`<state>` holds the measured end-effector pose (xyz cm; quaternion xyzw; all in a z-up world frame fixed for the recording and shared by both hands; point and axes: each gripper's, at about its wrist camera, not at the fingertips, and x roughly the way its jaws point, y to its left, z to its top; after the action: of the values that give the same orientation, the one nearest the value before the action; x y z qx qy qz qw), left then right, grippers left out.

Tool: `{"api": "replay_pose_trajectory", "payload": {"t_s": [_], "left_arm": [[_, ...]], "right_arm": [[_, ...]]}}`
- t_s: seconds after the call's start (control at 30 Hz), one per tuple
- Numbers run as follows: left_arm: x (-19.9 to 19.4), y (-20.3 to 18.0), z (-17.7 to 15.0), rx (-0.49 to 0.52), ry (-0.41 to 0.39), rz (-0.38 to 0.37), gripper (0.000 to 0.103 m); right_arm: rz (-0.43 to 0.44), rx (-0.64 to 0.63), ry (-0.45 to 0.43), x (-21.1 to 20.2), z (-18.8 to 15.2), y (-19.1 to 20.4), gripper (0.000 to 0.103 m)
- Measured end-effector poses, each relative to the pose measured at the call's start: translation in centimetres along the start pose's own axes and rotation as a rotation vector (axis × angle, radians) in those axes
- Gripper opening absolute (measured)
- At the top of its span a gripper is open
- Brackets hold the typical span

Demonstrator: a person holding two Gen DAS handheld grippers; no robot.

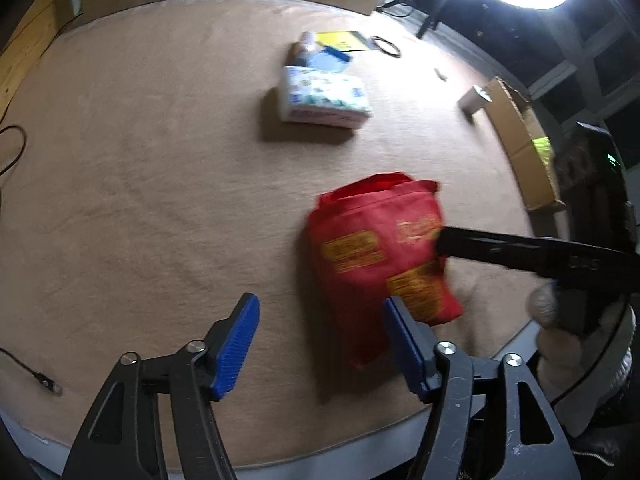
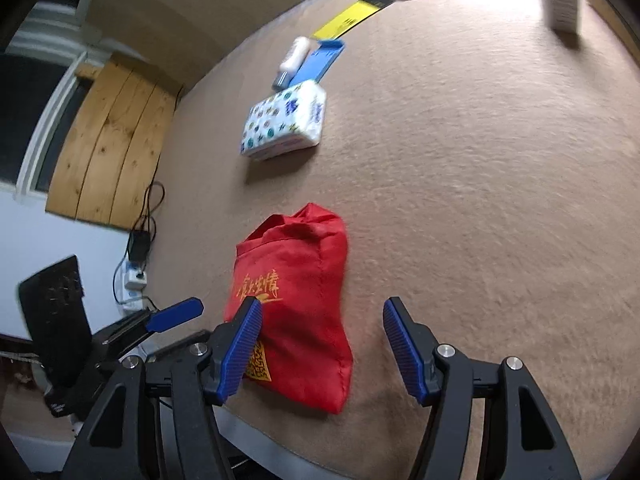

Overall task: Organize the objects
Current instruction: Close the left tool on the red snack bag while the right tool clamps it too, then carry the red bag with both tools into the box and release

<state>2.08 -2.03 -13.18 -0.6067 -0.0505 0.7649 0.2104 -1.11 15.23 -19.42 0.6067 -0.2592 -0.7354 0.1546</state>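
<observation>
A red cloth bag with yellow print lies flat on the tan table; it also shows in the right wrist view. My left gripper is open and empty, hovering near the bag's near left side. My right gripper is open and empty above the bag's near end; its finger reaches in from the right over the bag. Farther back lie a patterned tissue pack, also seen in the right wrist view, a blue flat item, a small white bottle and a yellow-black card.
An open cardboard box stands at the table's right edge, with a small white box beside it. A black cable loop lies at the back. A cable plug lies at the near left. The table's front edge is close.
</observation>
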Motion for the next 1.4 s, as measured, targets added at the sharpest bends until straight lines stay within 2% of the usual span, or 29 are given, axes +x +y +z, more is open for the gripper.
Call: {"api": "replay_pose_trajectory", "payload": {"t_s": [0.27,0.47,0.6,0.8,1.03,1.23,1.4], "left_arm": [[2.8,-3.4,1.1,-0.008,0.009,-0.050,0.072],[3.3,-5.9,2.7,-0.006,-0.001,-0.059,0.069],[3.0,-9.4,4.5,0.045,-0.038,-0.060,0.069],[3.3,-16.1,9.3,0.141,-0.102,-0.104,0.068],[5.8,-25.9,15.6,0.266,-0.170,-0.154,0.068],[7.6,-33.4,19.0,0.336,-0.190,-0.188,0.068],[9.8,-37.3,21.3,0.356,-0.183,-0.212,0.068]], "right_arm": [[0.044,-0.085,0.109,1.9,1.4,0.8,0.059],[0.024,-0.122,0.080,0.0,2.1,-0.3,0.056],[0.030,-0.092,0.026,-3.2,3.3,-2.5,0.055],[0.008,-0.065,-0.111,-10.3,5.5,-6.2,0.055],[-0.020,0.002,-0.262,-18.6,8.1,-11.4,0.055],[-0.078,0.045,-0.369,-24.1,10.0,-15.9,0.055],[-0.092,0.087,-0.405,-26.3,11.2,-19.4,0.055]]}}
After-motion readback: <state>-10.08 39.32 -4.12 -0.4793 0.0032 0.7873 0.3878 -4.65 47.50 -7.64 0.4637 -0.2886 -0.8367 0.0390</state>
